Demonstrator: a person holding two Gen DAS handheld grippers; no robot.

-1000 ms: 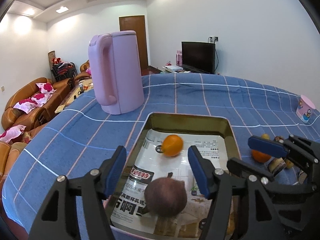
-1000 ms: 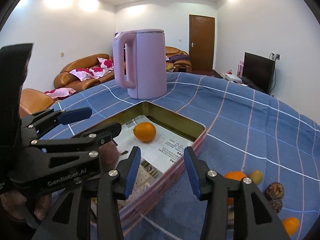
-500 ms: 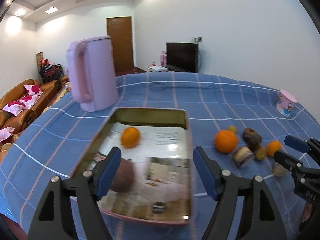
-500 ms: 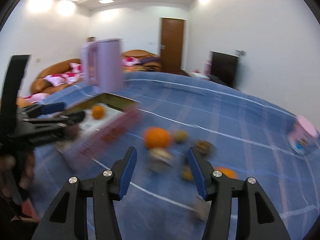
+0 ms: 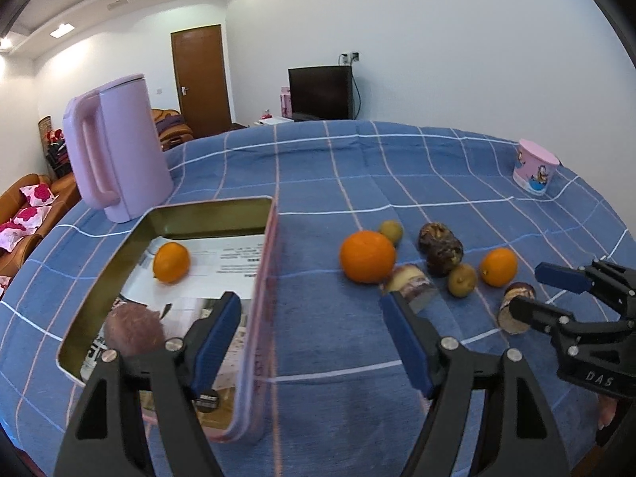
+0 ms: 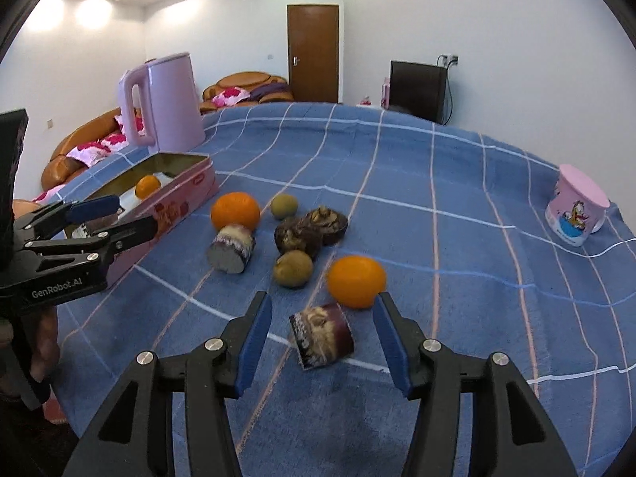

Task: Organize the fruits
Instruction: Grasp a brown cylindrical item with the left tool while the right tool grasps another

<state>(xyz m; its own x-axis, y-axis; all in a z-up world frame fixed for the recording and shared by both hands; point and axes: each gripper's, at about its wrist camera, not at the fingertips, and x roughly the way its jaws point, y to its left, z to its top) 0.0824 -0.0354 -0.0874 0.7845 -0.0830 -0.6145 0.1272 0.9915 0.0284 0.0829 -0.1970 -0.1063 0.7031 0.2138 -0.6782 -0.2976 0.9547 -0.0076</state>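
A pink tin tray (image 5: 265, 262) lined with newspaper holds a small orange (image 5: 171, 261) and a brown-purple fruit (image 5: 133, 333). The tray also shows in the right wrist view (image 6: 187, 192). On the blue checked cloth lie a large orange (image 5: 367, 255), a smaller orange (image 6: 356, 281), green-brown fruits (image 6: 293, 268), dark wrinkled fruits (image 6: 310, 230) and cut purple pieces (image 6: 321, 334). My left gripper (image 5: 314, 338) is open and empty over the tray's right rim. My right gripper (image 6: 322, 338) is open with a cut purple piece between its fingers, untouched.
A lilac kettle (image 5: 115, 151) stands behind the tray. A pink cartoon cup (image 6: 576, 210) sits at the far right of the table. The table edge runs close below both grippers. Sofas, a door and a TV are beyond.
Both grippers have swung right, away from the tray, toward the loose fruit pile. The right gripper now frames a cut purple piece. Both stayed open and empty.
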